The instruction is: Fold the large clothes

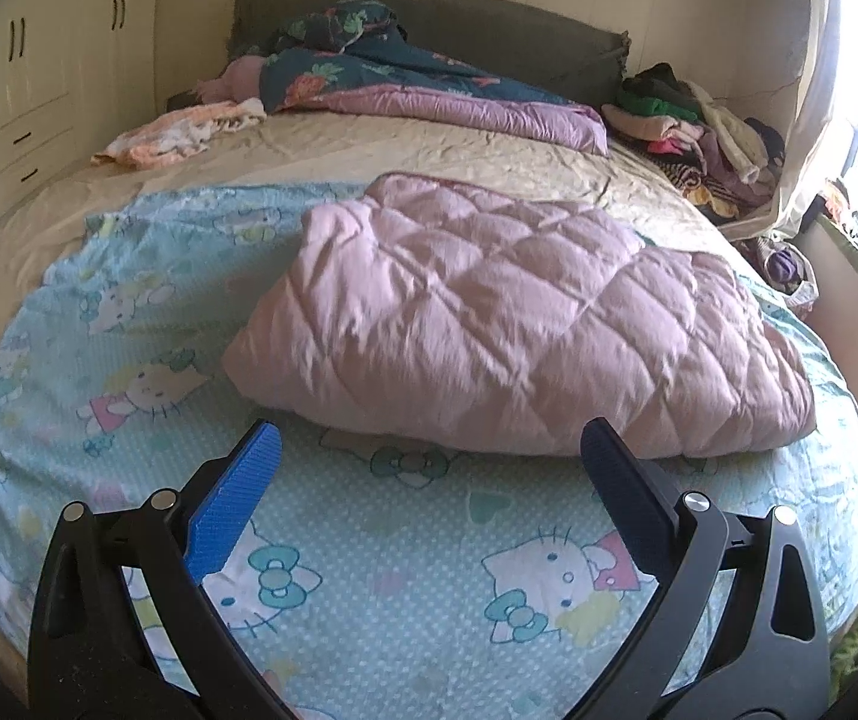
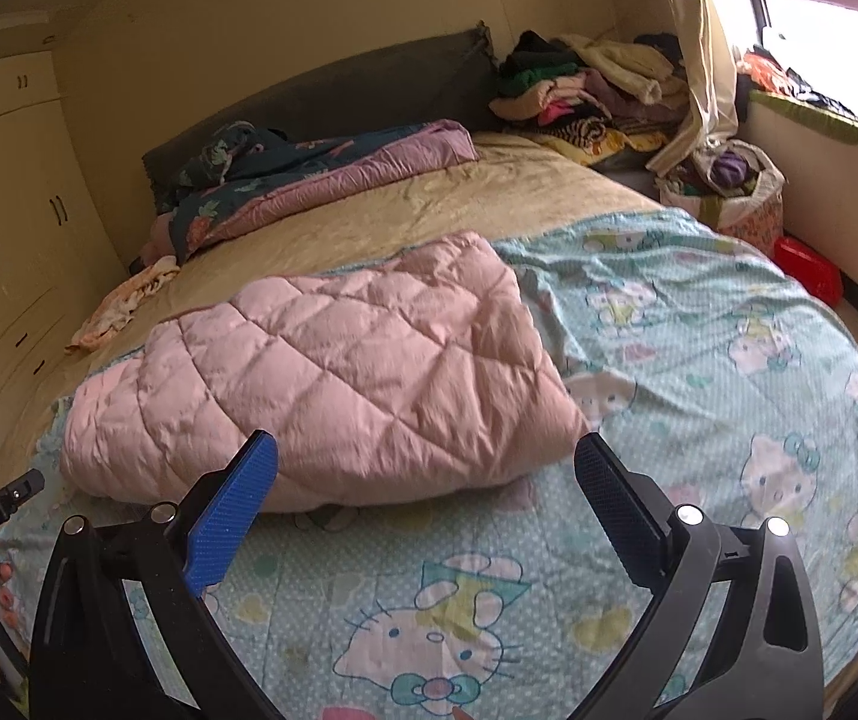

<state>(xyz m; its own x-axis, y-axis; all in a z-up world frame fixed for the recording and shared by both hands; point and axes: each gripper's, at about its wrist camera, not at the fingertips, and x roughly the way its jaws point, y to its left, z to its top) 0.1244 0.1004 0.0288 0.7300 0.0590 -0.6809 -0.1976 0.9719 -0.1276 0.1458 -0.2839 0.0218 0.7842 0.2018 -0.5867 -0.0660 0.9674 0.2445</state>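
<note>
A pink quilted garment [image 1: 513,318] lies folded into a thick bundle on a light blue cartoon-cat sheet [image 1: 369,570] on the bed. It also shows in the right wrist view [image 2: 333,372]. My left gripper [image 1: 429,450] is open and empty, held just short of the bundle's near edge. My right gripper [image 2: 426,456] is open and empty, its fingers on either side of the bundle's near right corner, a little above the sheet [image 2: 699,360].
A dark floral and purple duvet [image 1: 405,78] lies by the grey headboard [image 1: 489,18]. A pile of clothes [image 1: 693,120] sits at the far right. A peach cloth [image 1: 183,132] lies far left. Wardrobes [image 1: 27,90] stand left. A bag [image 2: 729,180] and a red box [image 2: 807,270] are beside the bed.
</note>
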